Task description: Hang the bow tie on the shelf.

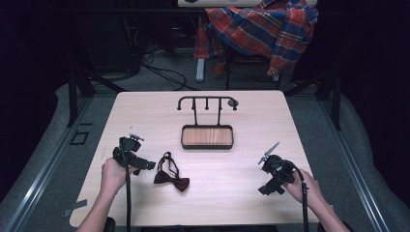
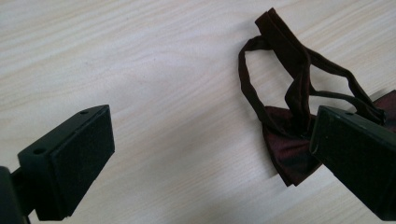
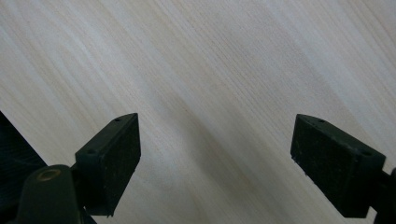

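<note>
Left gripper (image 1: 145, 165) near table's (image 1: 241, 193) front left, jaws wide, nothing between, just beside dark red bow tie (image 1: 171, 179) lying flat on wood, strap looped away. Right gripper (image 1: 267, 189) front right, jaws wide over bare wood. Beyond: black hook stand (image 1: 207, 104) with wooden tray base. Behind table: plaid shirt (image 1: 263, 26).
</note>
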